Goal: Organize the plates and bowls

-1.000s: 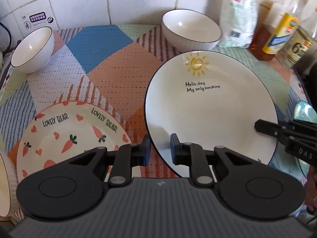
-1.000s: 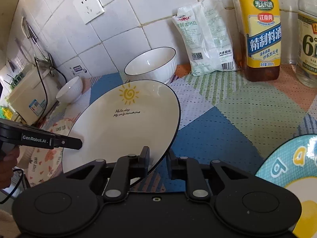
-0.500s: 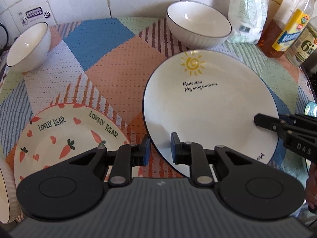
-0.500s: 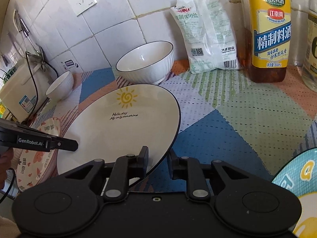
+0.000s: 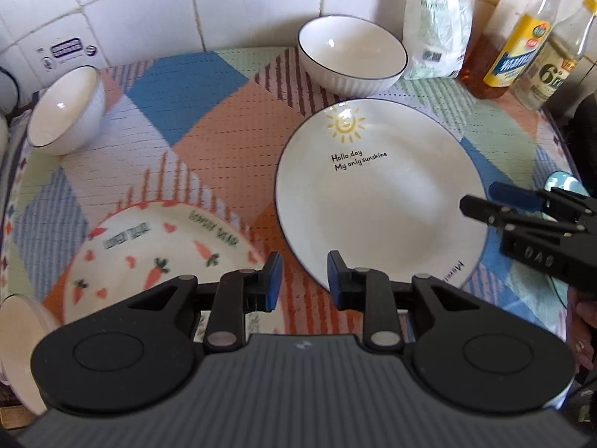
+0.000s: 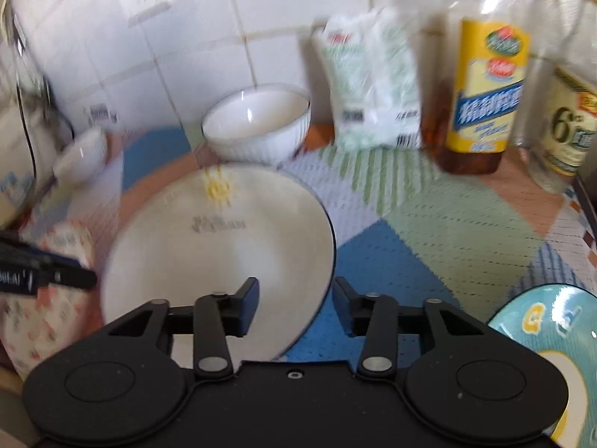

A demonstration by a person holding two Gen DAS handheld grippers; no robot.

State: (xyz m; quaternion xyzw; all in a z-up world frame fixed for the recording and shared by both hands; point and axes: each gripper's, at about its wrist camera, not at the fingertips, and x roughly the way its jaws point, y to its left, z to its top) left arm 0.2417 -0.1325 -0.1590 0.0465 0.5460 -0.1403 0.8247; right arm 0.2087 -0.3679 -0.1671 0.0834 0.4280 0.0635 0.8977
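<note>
Opening, both grippers (image 5: 301, 278) (image 6: 294, 304) flank the sun plate (image 5: 377, 194).

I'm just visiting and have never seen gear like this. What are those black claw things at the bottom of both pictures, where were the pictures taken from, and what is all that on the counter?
The claws are two-finger grippers that a person holds, one per hand; no robot arm is involved. Each picture comes from a camera on one gripper, looking along its fingers. The left gripper and the right gripper both sit at the edge of the sun plate, which lies flat on the patterned mat. Their jaws are opening, so neither holds anything. Nearby are a carrot plate, a large white bowl, a small white bowl, a teal plate, a white bag and bottles.
</note>
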